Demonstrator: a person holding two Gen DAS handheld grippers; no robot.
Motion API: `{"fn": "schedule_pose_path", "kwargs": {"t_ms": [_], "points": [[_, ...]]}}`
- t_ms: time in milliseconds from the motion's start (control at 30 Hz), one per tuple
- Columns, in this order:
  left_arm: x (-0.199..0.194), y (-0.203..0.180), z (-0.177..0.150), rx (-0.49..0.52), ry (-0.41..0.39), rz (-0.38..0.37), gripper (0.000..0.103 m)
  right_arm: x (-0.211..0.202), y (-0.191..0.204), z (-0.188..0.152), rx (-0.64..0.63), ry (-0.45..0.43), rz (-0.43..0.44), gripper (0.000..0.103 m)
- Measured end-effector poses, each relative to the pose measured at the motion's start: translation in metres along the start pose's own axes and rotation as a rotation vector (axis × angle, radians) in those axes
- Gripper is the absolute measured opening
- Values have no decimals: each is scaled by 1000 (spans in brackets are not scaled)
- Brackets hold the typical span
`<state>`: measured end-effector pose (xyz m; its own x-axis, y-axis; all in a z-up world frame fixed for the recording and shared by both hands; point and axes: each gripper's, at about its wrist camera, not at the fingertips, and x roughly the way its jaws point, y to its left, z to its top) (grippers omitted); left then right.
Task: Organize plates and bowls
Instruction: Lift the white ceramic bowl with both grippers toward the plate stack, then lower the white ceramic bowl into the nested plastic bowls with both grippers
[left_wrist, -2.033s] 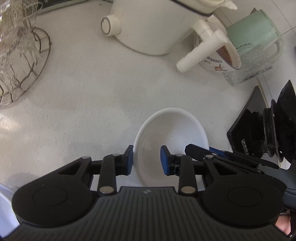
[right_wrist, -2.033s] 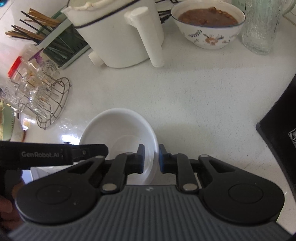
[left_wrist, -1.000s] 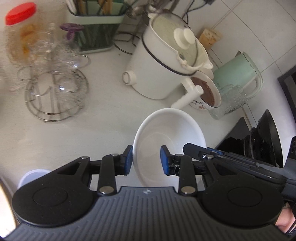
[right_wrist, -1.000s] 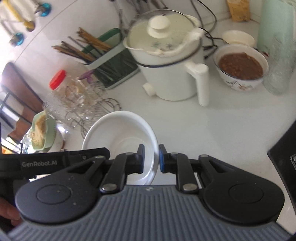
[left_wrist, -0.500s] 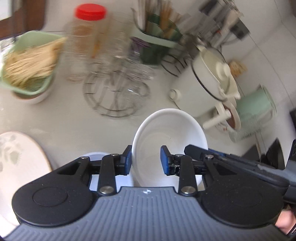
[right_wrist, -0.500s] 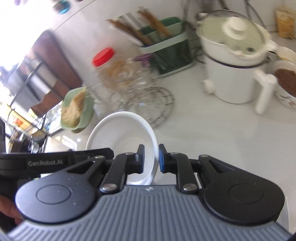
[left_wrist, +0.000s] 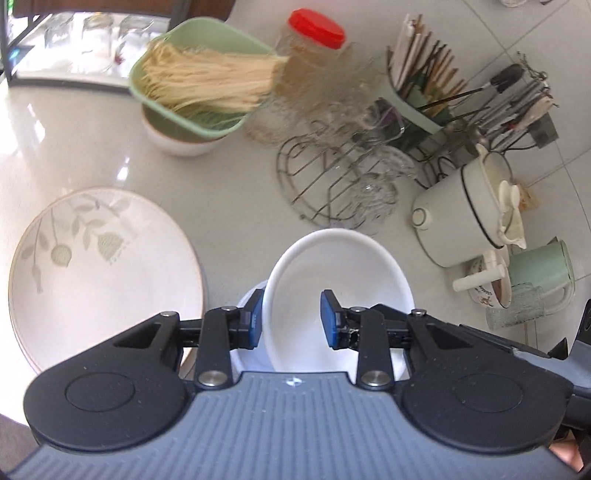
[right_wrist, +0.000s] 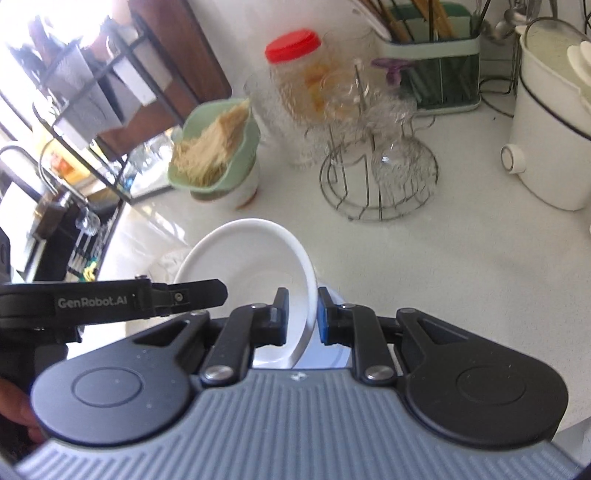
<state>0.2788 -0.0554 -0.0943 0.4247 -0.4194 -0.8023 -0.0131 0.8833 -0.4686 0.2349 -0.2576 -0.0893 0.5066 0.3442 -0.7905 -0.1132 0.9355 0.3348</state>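
Both hand-held grippers pitch steeply down at the table (left_wrist: 229, 192), sharing one white bowl (left_wrist: 338, 291); left hand-held gripper (left_wrist: 291, 319) straddles the bowl's left rim, one blue pad outside the wall, one inside the basin, gap moderate; pad contact on the wall can't be confirmed from this view; right hand-held gripper (right_wrist: 300, 316) is pinched narrow on the bowl's right rim, wall sandwiched between the pads, so it's gripping the bowl; bowl is lifted and tilted, directly ahead of both sets of fingers; part of a hand (right_wrist: 16, 410) shows at the lower left of the right wrist view.

Diff vs a second ago: both views have swung sideways across the table and rolled; white lidded pot (left_wrist: 461, 221), previously straight ahead of the left hand-held gripper, now sits far right; leaf-pattern plate (left_wrist: 99, 273) has come in just left of the left fingers; green dish of noodles (left_wrist: 201, 88) and red-lidded jar (left_wrist: 314, 48) are now ahead; wire glass rack (left_wrist: 332, 177) sits just beyond the bowl; grip on the bowl unchanged; a second pale dish (right_wrist: 325, 354) shows under the bowl.
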Motion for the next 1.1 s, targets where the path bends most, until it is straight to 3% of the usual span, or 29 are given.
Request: {"fn": "schedule_pose_path", "kwargs": {"t_ms": [400, 700, 767, 833, 1100], "points": [[36, 10, -15, -24, 43, 44, 36, 33, -2, -20, -7, 85, -76, 20], [50, 14, -18, -39, 61, 80, 36, 40, -17, -22, 48, 75, -76, 21], [50, 15, -18, -38, 62, 81, 37, 41, -19, -20, 73, 74, -85, 30], [47, 16, -17, -44, 57, 86, 37, 39, -20, -18, 81, 61, -79, 48], [39, 20, -24, -61, 38, 98, 37, 52, -26, -14, 88, 101, -62, 50]]}}
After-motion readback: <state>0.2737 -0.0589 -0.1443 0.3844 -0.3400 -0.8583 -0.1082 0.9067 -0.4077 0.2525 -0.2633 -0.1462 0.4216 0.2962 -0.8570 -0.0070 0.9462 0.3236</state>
